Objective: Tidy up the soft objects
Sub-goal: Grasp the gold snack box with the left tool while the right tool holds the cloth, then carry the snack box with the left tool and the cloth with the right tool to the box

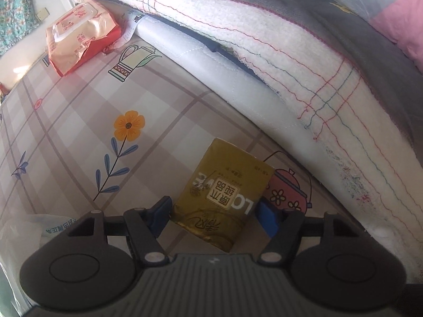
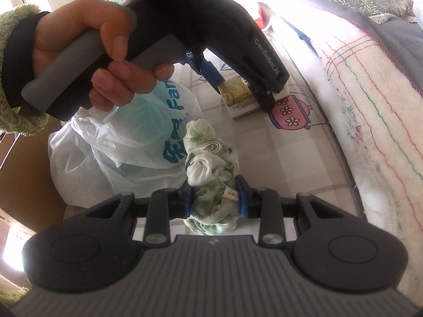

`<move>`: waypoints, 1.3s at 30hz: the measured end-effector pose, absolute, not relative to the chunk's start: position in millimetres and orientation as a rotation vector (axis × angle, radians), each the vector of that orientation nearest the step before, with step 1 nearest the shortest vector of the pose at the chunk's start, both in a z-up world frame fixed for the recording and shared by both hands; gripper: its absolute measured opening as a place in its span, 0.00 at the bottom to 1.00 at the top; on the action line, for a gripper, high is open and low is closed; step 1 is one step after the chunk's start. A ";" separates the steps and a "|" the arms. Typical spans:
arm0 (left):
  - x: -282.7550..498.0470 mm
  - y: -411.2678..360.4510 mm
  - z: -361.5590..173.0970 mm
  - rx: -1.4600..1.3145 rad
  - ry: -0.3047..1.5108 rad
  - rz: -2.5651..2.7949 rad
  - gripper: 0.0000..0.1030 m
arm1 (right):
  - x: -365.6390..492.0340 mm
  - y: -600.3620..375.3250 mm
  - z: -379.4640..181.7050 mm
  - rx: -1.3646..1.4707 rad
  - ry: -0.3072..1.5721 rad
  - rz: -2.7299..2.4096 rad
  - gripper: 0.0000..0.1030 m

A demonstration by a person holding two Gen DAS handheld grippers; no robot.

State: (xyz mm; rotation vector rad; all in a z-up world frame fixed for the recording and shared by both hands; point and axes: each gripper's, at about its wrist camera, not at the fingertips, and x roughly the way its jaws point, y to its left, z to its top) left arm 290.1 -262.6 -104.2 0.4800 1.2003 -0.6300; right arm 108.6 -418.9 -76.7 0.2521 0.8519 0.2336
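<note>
My left gripper [image 1: 214,211] has its blue pads on both sides of a gold tissue pack [image 1: 224,192] that lies on the patterned sheet [image 1: 79,100]; the pads touch its sides. The right wrist view shows the same pack [image 2: 238,93] between the left gripper's fingers [image 2: 211,74]. My right gripper [image 2: 214,198] is shut on a bunched white and green cloth [image 2: 211,163] and holds it above the sheet, next to a white plastic bag [image 2: 119,145].
An orange wet-wipe pack [image 1: 79,37] lies far left by the folded white blanket [image 1: 264,39]. The blanket and a grey quilt [image 1: 343,26] pile along the right side. The person's hand [image 2: 79,47] holds the left gripper's handle.
</note>
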 end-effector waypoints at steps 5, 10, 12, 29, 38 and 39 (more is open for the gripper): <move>290.7 -257.5 -99.3 0.453 1.198 -0.591 0.66 | 107.3 -421.9 -75.6 0.278 0.855 0.222 0.26; 283.7 -248.4 -74.4 0.400 1.175 -0.587 0.64 | 100.8 -428.5 -74.2 0.324 0.859 0.200 0.25; 278.2 -241.2 -57.6 0.376 1.153 -0.592 0.62 | 97.2 -430.3 -72.7 0.338 0.857 0.191 0.25; 205.0 -65.8 92.4 0.012 0.963 -0.479 0.54 | 75.2 -424.6 -36.1 0.392 0.793 0.226 0.24; 150.8 73.5 108.7 -0.149 0.892 -0.239 0.54 | 71.3 -401.0 10.1 0.327 0.710 0.317 0.24; 144.7 86.9 106.1 -0.164 0.890 -0.210 0.54 | 72.3 -396.6 16.4 0.322 0.700 0.336 0.24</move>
